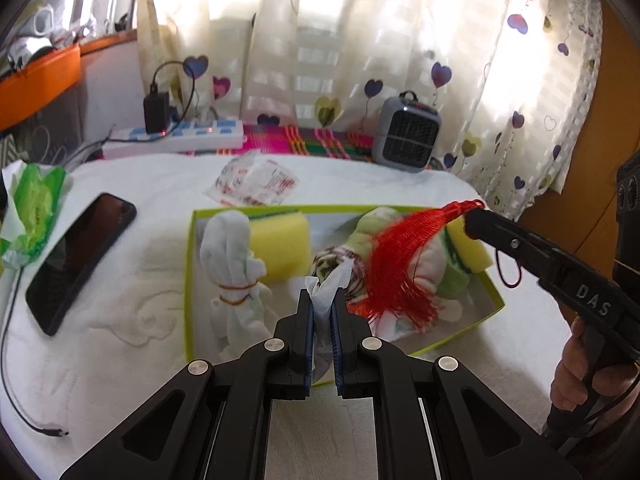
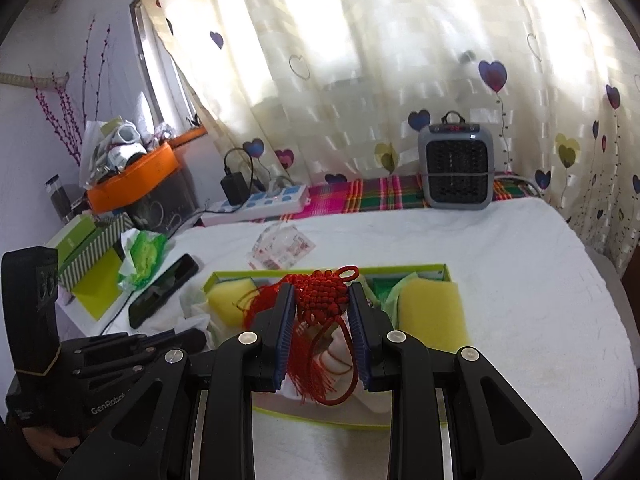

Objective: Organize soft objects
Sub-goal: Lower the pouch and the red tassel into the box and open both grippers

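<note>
The left wrist camera looked down along its fingers, close over the green box [image 1: 494,300] on the white bedspread [image 1: 120,320]; the right wrist camera sat close above the same box [image 2: 400,270], aimed shallower toward the curtain [image 2: 360,80]; both caught the grey heater [image 1: 406,130].

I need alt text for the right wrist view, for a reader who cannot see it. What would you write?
The right gripper holds a red Chinese knot ornament between its fingers, its tassel hanging over a green-rimmed box of yellow sponges on a white blanket. The left gripper enters at lower left; a small grey heater stands before a heart-patterned curtain.
</note>
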